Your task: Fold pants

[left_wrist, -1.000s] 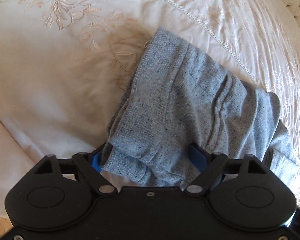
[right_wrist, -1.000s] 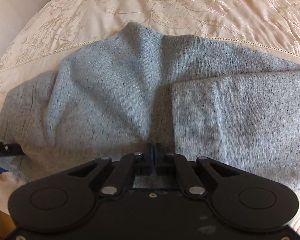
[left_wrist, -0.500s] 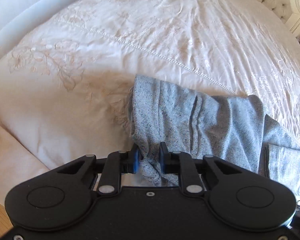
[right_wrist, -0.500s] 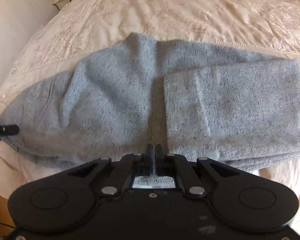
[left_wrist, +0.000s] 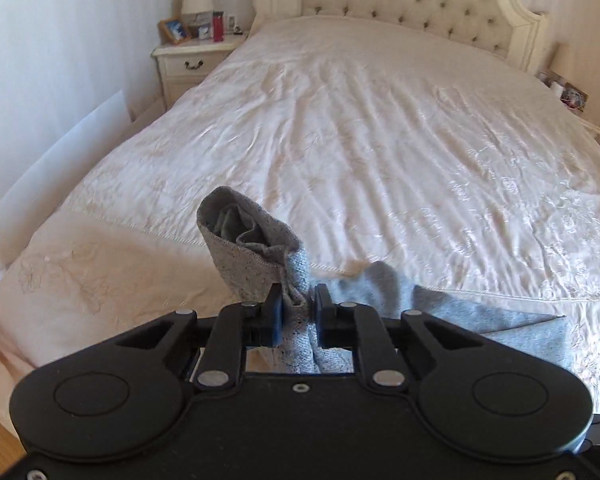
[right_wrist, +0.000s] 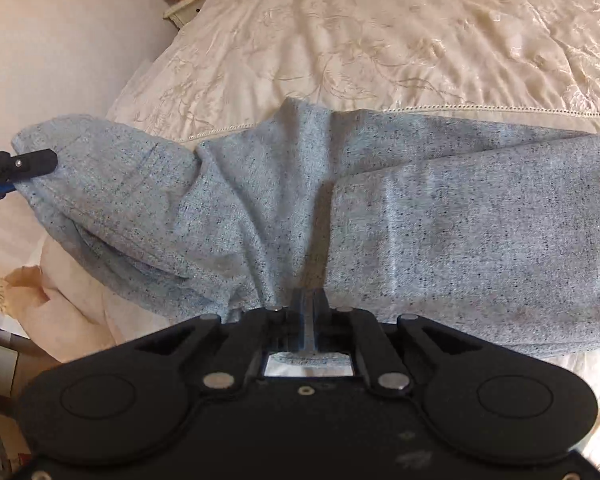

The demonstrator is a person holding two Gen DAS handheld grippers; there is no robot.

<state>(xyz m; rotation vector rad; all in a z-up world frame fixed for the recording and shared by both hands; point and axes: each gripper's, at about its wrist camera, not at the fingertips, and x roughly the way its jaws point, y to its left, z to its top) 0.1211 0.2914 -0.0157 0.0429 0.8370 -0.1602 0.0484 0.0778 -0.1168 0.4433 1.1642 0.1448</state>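
Sweatpants (right_wrist: pixel 379 208), grey, lie along the bed's (left_wrist: pixel 379 128) near edge; left tongs (left_wrist: pixel 298 314), having just closed, pinch a raised bunched end; right tongs (right_wrist: pixel 307 312) clamp the near fold.

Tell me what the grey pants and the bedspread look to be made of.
Pants: soft knit, probably cotton jersey or fleece; matte heathered grey with dark flecks, draping in loose folds.
Bedspread: smooth cream woven fabric, satin-like; it shows a sheen, fine wrinkles and embroidered floral lines. Exact fibres cannot be told.
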